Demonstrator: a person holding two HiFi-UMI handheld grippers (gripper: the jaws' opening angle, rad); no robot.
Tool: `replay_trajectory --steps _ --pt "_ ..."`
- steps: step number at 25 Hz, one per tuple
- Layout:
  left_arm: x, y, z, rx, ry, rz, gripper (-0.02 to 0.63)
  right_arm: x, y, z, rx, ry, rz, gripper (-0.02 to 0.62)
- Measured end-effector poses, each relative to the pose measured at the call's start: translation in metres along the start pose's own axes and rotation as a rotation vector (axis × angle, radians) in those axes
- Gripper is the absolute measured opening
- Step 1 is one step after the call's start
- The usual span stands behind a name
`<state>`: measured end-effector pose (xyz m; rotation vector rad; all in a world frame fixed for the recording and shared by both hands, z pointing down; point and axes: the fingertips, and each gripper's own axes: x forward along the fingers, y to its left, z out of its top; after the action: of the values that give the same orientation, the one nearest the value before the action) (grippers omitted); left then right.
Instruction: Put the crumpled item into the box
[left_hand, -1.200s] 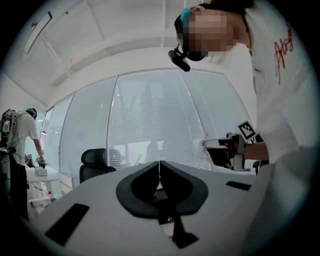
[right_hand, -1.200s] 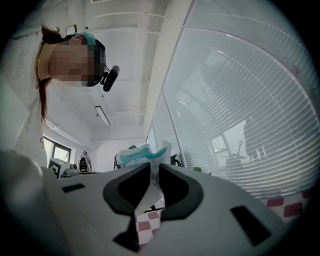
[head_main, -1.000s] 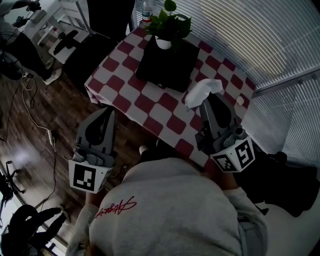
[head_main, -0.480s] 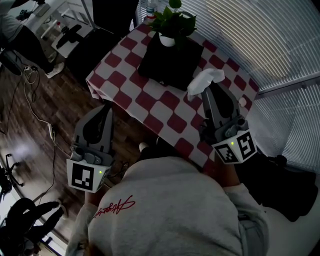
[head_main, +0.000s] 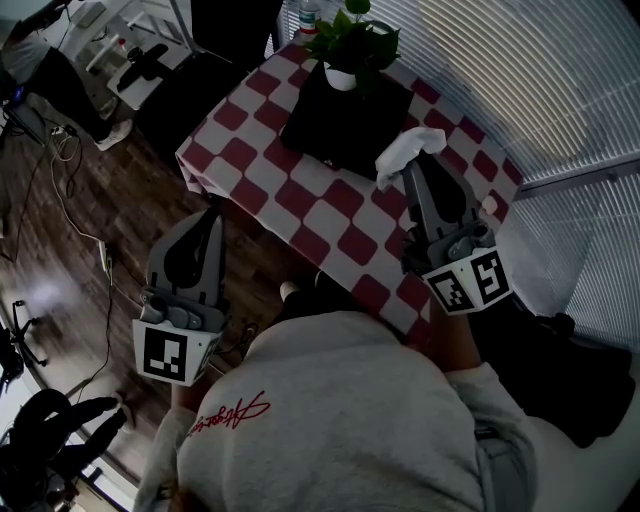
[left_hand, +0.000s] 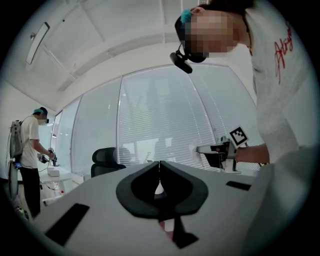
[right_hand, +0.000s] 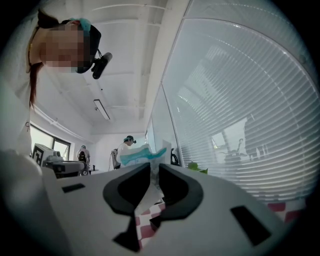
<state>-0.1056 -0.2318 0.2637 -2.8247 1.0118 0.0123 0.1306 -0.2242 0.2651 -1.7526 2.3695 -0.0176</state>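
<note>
Right gripper: the right gripper (head_main: 412, 166) is over the right side of the table. Its jaws are pinching the crumpled item (head_main: 408, 152).
Crumpled item: it is white. In the right gripper view it has a blue-green mark on it (right_hand: 143, 154). It sticks out past the tips of the right gripper (right_hand: 151, 168). From the head view it sits right at the near right corner of the box. It is not in the box.
Left gripper: the left gripper (head_main: 211, 214) is to the left of the table, over the wooden floor (head_main: 90, 230). In its own view the jaws (left_hand: 159, 164) are pressed together at the tips, with nothing between them.
Box: the box (head_main: 335, 130) is black and flat. It lies on the far part of the table.
Plant: a green plant (head_main: 352, 40) in a white pot stands at the far edge of the box.
Table: the table (head_main: 300, 215) has a red and white checked cloth.
Window: white blinds (head_main: 500, 80) run along the right side, past the table.
Person: a grey top (head_main: 340, 420) with red writing fills the near part of the head view.
Other person: someone in a white shirt (left_hand: 31, 145) stands far off at the left of the left gripper view.
</note>
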Motion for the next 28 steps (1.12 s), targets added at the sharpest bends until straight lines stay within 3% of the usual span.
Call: replay_trajectory --steps 28 --pt "-0.029 0.012 0.002 0.033 0.002 0.096 0.017 0.03 -0.024 -0.042 0.0 0.075 -0.019 0.064"
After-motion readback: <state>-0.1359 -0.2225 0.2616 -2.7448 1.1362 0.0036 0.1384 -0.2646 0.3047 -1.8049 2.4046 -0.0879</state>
